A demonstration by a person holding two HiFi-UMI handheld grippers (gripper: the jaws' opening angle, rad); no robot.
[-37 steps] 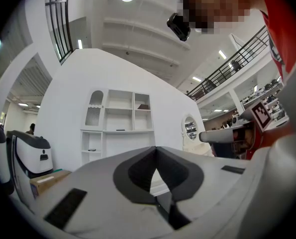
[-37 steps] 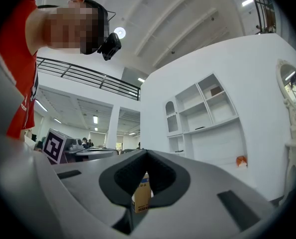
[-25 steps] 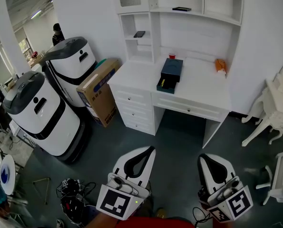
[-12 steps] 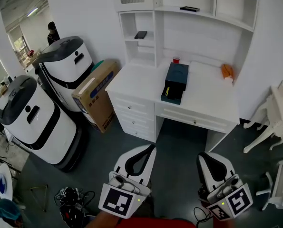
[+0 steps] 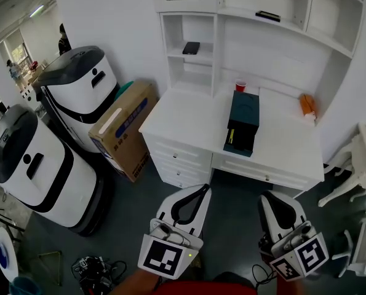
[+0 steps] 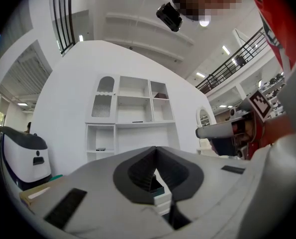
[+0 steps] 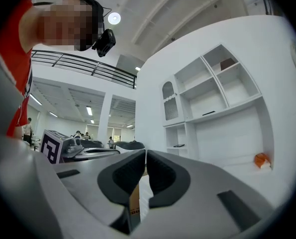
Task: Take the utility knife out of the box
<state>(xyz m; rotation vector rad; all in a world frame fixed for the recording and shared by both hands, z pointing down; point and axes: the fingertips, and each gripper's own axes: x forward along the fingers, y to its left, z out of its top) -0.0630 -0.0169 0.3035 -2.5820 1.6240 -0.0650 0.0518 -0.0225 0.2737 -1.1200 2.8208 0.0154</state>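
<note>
A dark teal box (image 5: 244,114) lies on the white desk (image 5: 186,112), its drawer (image 5: 239,142) slid out toward me. Something yellow, likely the utility knife (image 5: 230,137), shows inside the drawer. Both grippers hang level over the floor, well short of the desk. My left gripper (image 5: 201,190) (image 6: 155,148) has its tips together and holds nothing. My right gripper (image 5: 270,196) (image 7: 144,153) shows a narrow slit between its jaws; they have just been opening and nothing is between them.
A small red cup (image 5: 240,86) and an orange object (image 5: 306,105) sit on the desk behind the box. A cardboard carton (image 5: 122,128) and two white-and-black machines (image 5: 78,88) (image 5: 29,165) stand left of the desk. A white chair (image 5: 358,161) stands at the right.
The desk and box have drawn closer and lower in the head view as I walk toward them. Both grippers travel forward with me, keeping their place in the view.
</note>
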